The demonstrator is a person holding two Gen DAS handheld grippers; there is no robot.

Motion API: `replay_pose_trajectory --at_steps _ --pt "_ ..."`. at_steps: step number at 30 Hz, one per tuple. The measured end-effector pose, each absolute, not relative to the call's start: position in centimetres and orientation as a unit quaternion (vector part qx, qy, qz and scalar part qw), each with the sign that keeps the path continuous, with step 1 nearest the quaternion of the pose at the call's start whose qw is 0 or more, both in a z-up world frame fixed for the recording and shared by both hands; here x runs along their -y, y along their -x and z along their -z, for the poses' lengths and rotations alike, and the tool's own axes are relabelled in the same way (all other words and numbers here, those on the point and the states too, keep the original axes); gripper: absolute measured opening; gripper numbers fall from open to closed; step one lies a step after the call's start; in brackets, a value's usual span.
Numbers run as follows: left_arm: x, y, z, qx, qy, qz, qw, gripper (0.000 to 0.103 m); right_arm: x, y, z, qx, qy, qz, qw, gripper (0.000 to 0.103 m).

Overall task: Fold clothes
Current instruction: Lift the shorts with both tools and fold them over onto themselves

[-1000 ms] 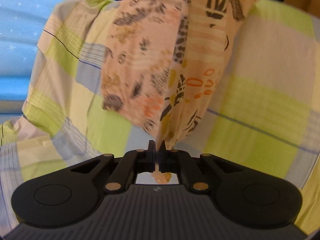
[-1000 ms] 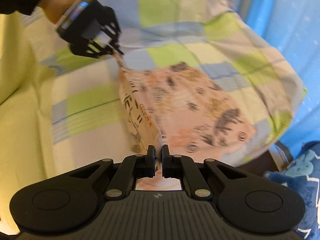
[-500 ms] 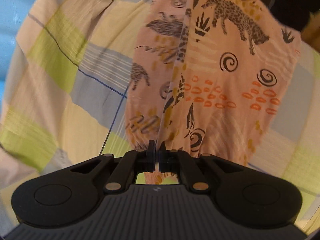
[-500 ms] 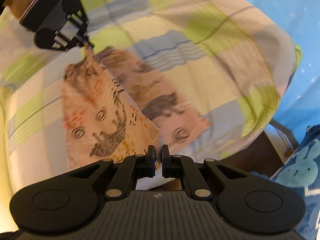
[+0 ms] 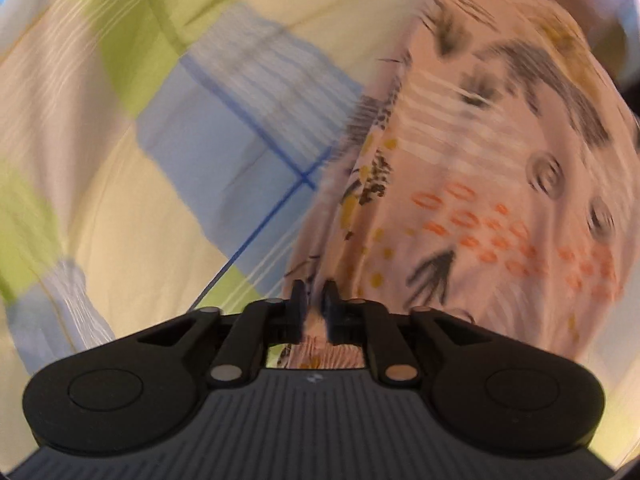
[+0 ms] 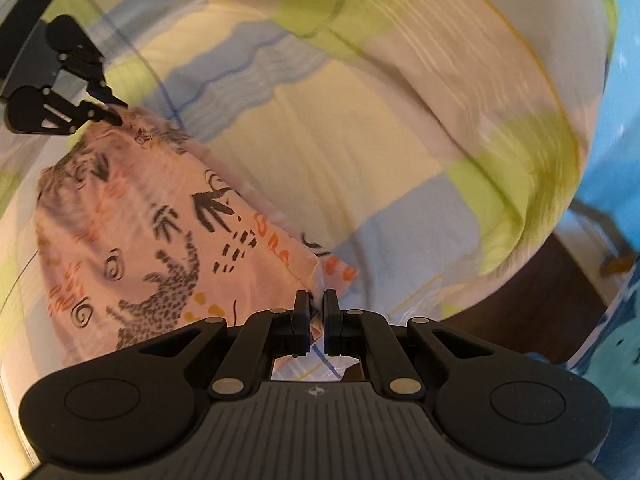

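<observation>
both grippers pinch corners of the pink animal-print garment (image 6: 152,232), which lies spread on the checked quilt (image 6: 360,152) of the bed. right gripper (image 6: 316,312): fingers closed on a corner fold at 6 o'clock in the right wrist view. left gripper (image 6: 110,110) sits at 10 o'clock there, fingers closed on the opposite corner; its own view is blurred by motion (cloth between the fingers at (image 5: 314,312)). risks, as judged: thin fabric could slip from either pinch if the pull is uneven, skewing the fold; a finger could snag the quilt beneath and drag it along.
</observation>
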State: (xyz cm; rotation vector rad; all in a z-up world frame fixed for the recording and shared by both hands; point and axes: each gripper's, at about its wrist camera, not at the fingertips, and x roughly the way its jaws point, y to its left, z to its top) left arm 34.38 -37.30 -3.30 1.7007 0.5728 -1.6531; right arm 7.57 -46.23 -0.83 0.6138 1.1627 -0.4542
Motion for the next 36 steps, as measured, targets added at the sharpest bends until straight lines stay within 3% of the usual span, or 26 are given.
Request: replay_pose_trajectory --at_steps 1,6,11,20,21,22,23,24,29,36 --pt "37.5 -34.9 3.2 -0.236 -0.645 0.632 0.358 0.02 46.5 -7.5 1.2 -0.534 -0.288 0.217 0.765 0.018" --pt "36.8 -37.6 1.3 -0.294 -0.595 0.616 0.425 0.03 47.1 -6.3 1.8 -0.511 -0.336 0.247 0.751 0.029" --pt "35.6 -39.7 -0.1 -0.347 -0.538 0.599 0.481 0.031 46.0 -5.4 1.4 -0.499 -0.354 0.243 0.753 0.038" --pt "35.5 -41.1 1.4 -0.411 -0.487 0.575 0.512 0.028 46.4 -5.9 2.3 -0.48 -0.386 0.261 0.744 0.038" --pt "35.6 -41.2 1.8 -0.419 -0.485 0.572 0.513 0.024 46.4 -5.9 2.5 -0.479 -0.389 0.262 0.742 0.037" --pt "35.6 -41.1 1.8 -0.417 -0.487 0.569 0.515 0.011 46.5 -6.0 2.7 -0.479 -0.392 0.262 0.74 0.029" --pt "35.5 -41.1 1.9 -0.414 -0.491 0.567 0.517 0.01 46.6 -6.1 2.9 -0.481 -0.394 0.263 0.738 0.005" --pt "35.5 -41.0 1.9 -0.41 -0.495 0.564 0.519 0.01 46.7 -6.1 3.0 -0.483 -0.395 0.264 0.735 0.002" --pt "35.5 -41.4 0.5 -0.391 -0.483 0.56 0.547 0.009 46.6 -6.1 1.7 -0.478 -0.379 0.271 0.744 0.001" --pt "36.1 -41.8 2.3 -0.403 -0.489 0.545 0.549 0.01 46.9 -6.3 2.6 -0.474 -0.38 0.273 0.746 0.002"
